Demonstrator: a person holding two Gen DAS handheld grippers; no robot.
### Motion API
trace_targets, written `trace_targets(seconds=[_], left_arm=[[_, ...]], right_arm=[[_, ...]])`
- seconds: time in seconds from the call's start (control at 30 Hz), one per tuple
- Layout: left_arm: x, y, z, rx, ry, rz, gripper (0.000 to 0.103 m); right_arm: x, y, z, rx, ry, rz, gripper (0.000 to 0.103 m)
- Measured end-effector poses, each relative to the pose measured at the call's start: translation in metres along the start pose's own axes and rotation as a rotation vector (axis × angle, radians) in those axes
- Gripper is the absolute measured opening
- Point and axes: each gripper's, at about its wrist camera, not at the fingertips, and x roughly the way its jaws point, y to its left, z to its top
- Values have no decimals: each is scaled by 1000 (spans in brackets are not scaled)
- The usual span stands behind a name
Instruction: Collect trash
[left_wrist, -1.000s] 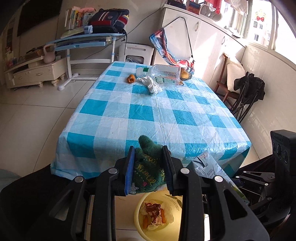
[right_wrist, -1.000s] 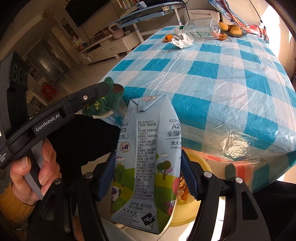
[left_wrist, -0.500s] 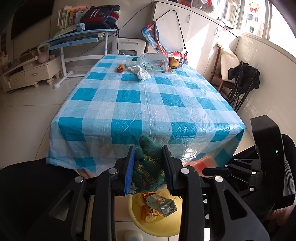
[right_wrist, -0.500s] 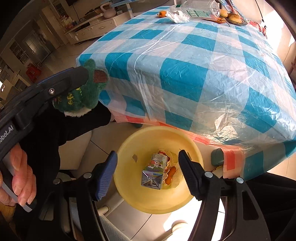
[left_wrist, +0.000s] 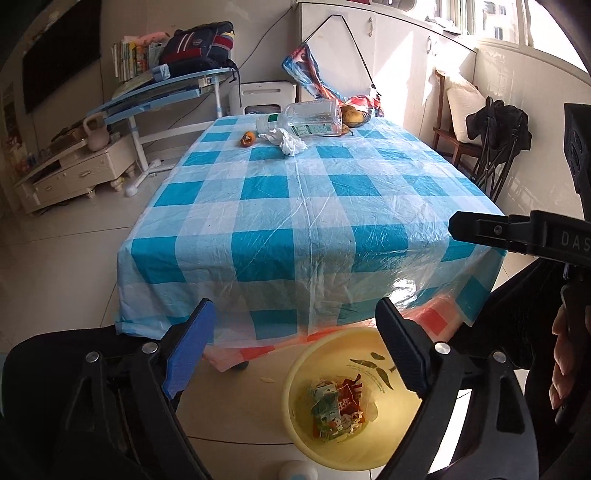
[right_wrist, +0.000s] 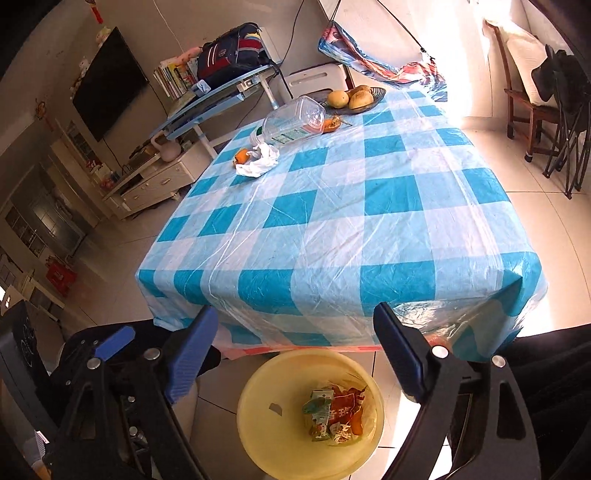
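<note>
My left gripper (left_wrist: 295, 310) hangs over the table's near edge, its jaws opening wide with nothing between them. My right gripper (right_wrist: 295, 314) is likewise opening and empty. Under both, on the floor, stands a yellow bin (left_wrist: 295, 373) (right_wrist: 251, 391) holding a milk carton (right_wrist: 317, 413) (left_wrist: 327, 410) and red wrappers. At the far end of the blue-checked table (left_wrist: 295, 206) lie a crumpled white tissue (left_wrist: 288, 142) (right_wrist: 258, 162), an orange peel (left_wrist: 247, 138) (right_wrist: 242, 155) and a clear plastic bottle (left_wrist: 310, 118) (right_wrist: 291, 122) on its side.
A plate of mangoes (right_wrist: 354, 98) sits at the table's far end, with another peel beside the bottle. A white chair (left_wrist: 264, 92) and a slanted desk (left_wrist: 162, 92) stand beyond. A wooden chair and folded black frame (left_wrist: 495, 147) stand at the right wall.
The left jaws have sprung wide and the green plush thing they held is gone from them. The right gripper let go of the milk carton, which now lies in the bin, then rose.
</note>
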Motion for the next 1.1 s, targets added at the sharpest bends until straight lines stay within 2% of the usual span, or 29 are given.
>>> trace_targets(seconds=[0.17,0.3,0.43,0.73,1.1], left_arm=[[-8,31,9,-112,-75,113,93],[-12,52,13,-186,-104,155,95],[-12,62,13,-226,-105,171,96],[-9,65,12,-243,-101,185,96],[-5,69,11,-263,-91,197,96]], right_arm=[[2,5,-3,-41,-8,-24,84],[7,10,-4,-76,-11,-38,84],[13,18,-7,-127,-1,-58,84],[20,43,-17,-269,3,-78,84],[22,46,-18,-280,-1,-76,84]])
